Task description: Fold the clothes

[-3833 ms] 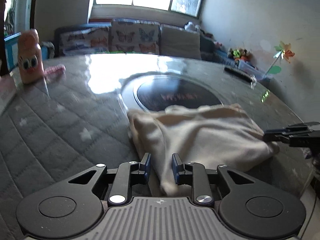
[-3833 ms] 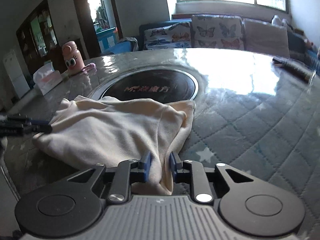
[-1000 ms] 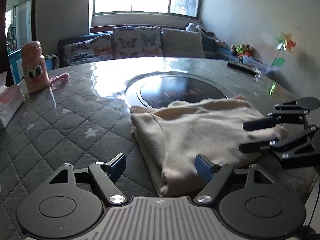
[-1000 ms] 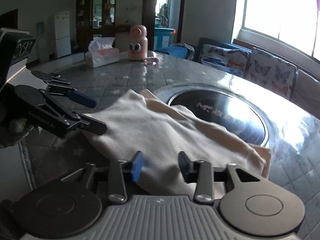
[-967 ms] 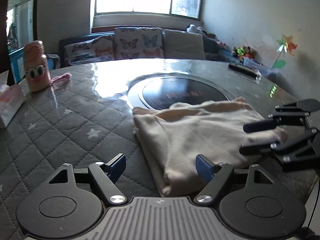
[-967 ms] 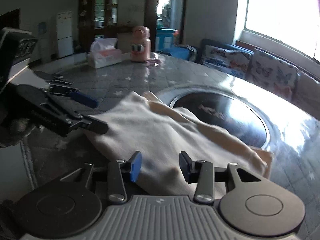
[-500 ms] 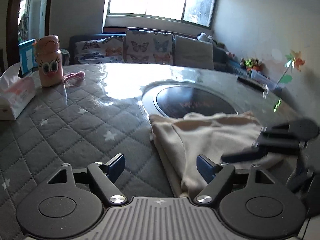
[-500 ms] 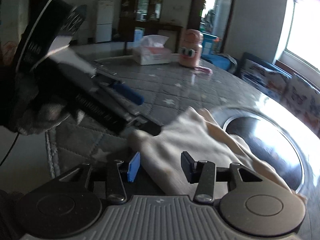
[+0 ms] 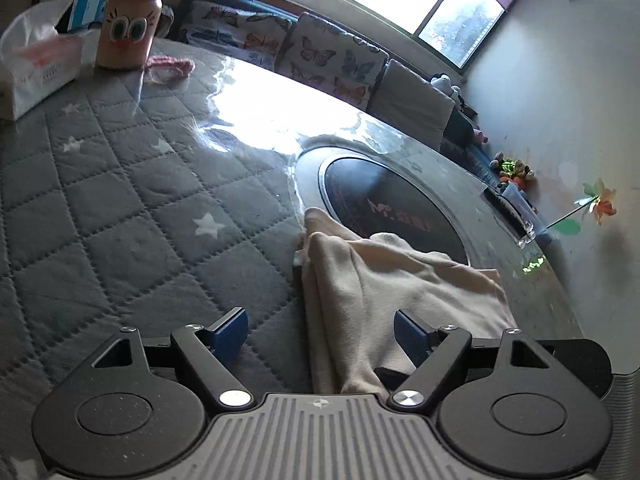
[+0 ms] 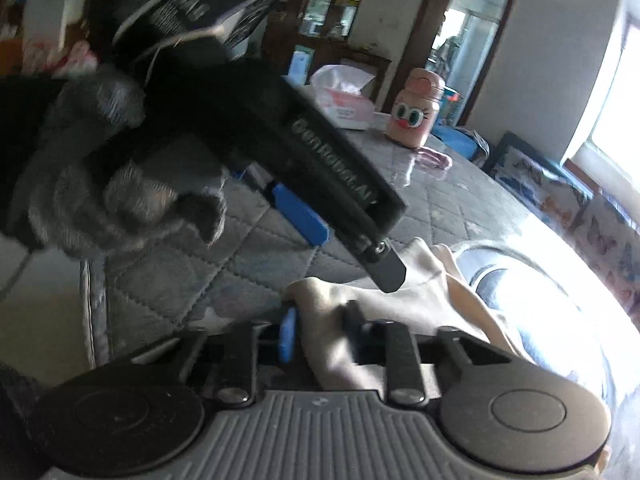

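Note:
A cream garment (image 9: 384, 280) lies folded on the grey quilted table cover (image 9: 120, 208), partly over the dark round hob. My left gripper (image 9: 320, 334) is open, its blue-padded fingers either side of the garment's near corner. In the right wrist view the right gripper (image 10: 320, 332) has its fingers closed in on the garment's near corner (image 10: 340, 344), cloth bunched between them. The left gripper's body, held in a gloved hand, also shows in the right wrist view, and its fingers (image 10: 304, 216) hang just above the cloth.
A pink cartoon bottle (image 9: 130, 20) and a tissue box (image 9: 36, 60) stand at the far left of the table, with a pink cord (image 9: 170, 65) beside them. A sofa with butterfly cushions (image 9: 320, 60) runs along the wall. The table edge (image 10: 94, 320) is close on the right gripper's left.
Both grippers let go of the cloth earlier and opened. Since then both have swung left around the garment's near corner, and the right gripper has closed on the cloth.

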